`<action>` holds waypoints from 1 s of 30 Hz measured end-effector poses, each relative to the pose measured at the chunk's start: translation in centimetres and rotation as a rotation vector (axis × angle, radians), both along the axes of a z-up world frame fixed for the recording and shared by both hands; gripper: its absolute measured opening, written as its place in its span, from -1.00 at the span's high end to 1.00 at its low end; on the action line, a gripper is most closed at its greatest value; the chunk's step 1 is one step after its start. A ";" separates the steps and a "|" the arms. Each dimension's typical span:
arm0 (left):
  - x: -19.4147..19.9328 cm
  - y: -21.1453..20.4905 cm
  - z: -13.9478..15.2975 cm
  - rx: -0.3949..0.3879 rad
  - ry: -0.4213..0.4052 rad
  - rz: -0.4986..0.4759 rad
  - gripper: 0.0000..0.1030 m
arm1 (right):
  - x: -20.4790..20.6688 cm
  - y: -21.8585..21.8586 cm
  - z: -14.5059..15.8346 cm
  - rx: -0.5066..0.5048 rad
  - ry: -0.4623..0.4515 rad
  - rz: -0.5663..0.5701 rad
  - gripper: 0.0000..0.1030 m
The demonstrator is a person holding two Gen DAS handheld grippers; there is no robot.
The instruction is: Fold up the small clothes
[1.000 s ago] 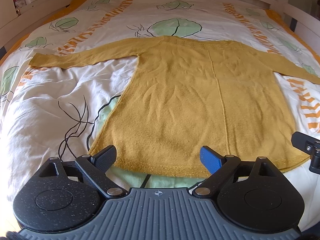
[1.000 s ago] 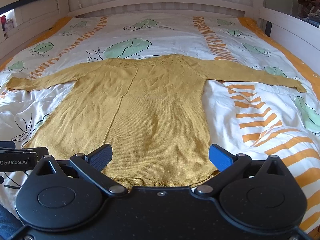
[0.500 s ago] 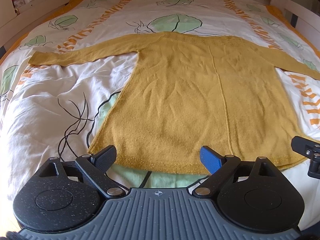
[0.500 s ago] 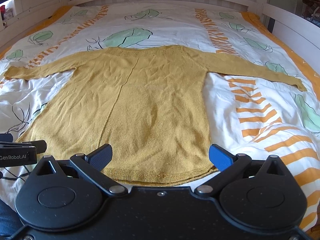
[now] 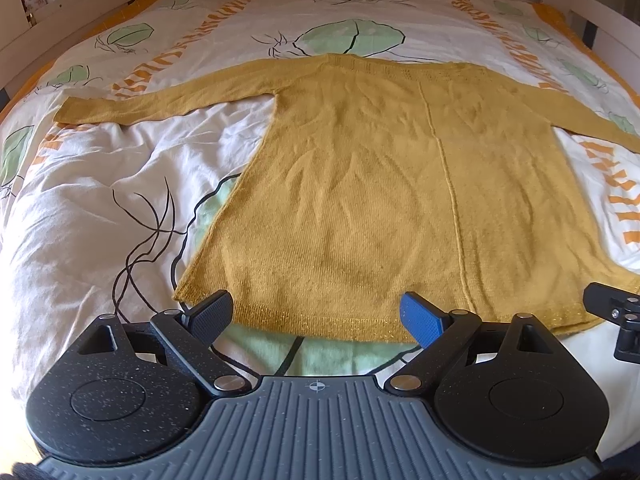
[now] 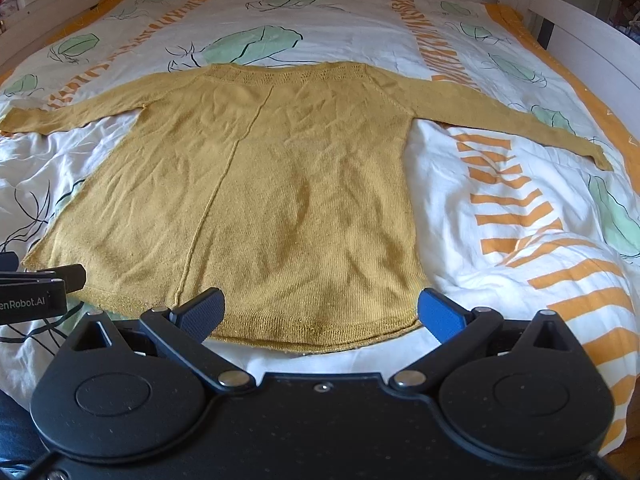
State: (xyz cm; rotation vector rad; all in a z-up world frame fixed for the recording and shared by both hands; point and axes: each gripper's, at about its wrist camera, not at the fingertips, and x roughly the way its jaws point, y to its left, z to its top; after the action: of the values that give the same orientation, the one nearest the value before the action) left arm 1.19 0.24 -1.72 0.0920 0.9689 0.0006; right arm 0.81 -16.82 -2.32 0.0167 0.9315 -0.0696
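A mustard-yellow knit sweater [image 5: 380, 200] lies flat on the bed, both sleeves spread out sideways, hem toward me. It also shows in the right wrist view [image 6: 272, 200]. My left gripper [image 5: 316, 316] is open and empty, just above the left part of the hem. My right gripper [image 6: 320, 312] is open and empty, just above the right part of the hem. Each gripper shows at the edge of the other's view: the right one [image 5: 616, 316] and the left one [image 6: 36, 288].
The bed cover [image 5: 100, 208] is white with green leaves and orange stripes, and is rumpled on the left. A white wooden bed frame [image 6: 580, 40] runs along the far end and both sides.
Both grippers have drawn back and tilted a little, so the sweater's hem now sits farther up in both views. The sweater itself has not moved.
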 end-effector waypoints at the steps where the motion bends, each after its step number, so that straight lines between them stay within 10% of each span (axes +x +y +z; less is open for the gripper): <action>1: 0.0 0.0 0.0 -0.001 0.001 0.000 -0.77 | 0.0 0.0 0.0 0.000 0.001 0.001 -0.98; 30: -0.1 0.1 -0.4 -0.013 0.009 0.002 -0.77 | 0.1 0.3 -0.2 0.004 0.001 0.007 -0.98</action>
State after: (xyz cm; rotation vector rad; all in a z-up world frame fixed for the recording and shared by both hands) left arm 1.09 0.35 -2.08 0.0789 0.9784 -0.0043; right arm 0.91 -16.53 -2.53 0.0170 0.9322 -0.0614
